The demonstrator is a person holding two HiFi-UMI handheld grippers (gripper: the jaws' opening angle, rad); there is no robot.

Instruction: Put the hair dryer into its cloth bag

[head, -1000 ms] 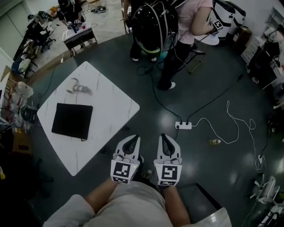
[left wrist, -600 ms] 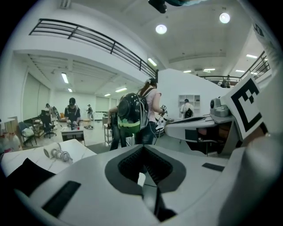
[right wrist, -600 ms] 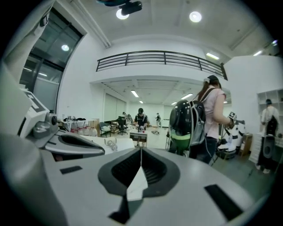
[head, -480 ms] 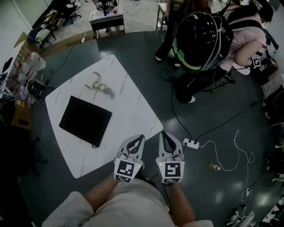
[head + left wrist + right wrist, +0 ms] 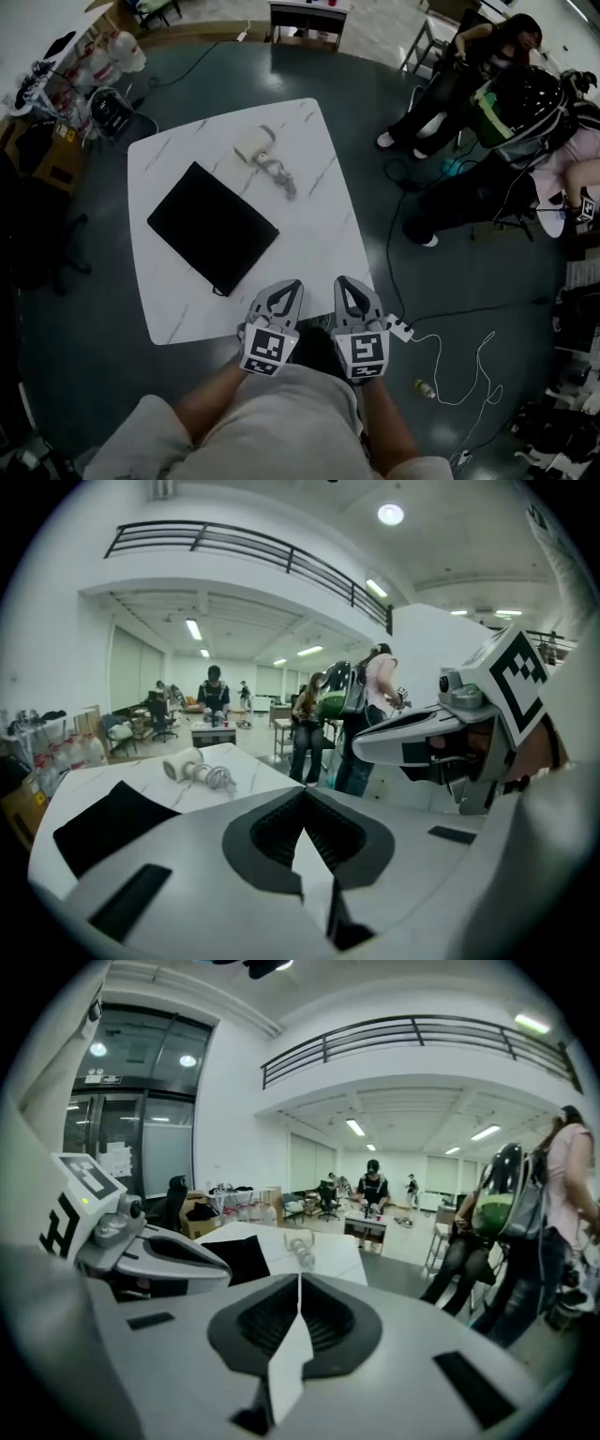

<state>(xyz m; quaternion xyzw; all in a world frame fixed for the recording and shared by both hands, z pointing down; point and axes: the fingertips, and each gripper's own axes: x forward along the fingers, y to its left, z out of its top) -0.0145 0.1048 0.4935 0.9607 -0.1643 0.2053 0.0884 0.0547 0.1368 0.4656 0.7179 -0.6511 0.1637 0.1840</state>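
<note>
Now the left gripper (image 5: 289, 286) and right gripper (image 5: 343, 283) hover side by side facing the table (image 5: 319, 253) (fingers together, empty).

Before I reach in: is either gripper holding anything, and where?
Nothing: left gripper and right gripper are shut, empty; dryer and bag lie on the table.

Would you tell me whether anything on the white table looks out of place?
Nothing stands out: the hair dryer lies with its cord bunched beside it, and the black cloth bag lies flat, apart from it.
</note>
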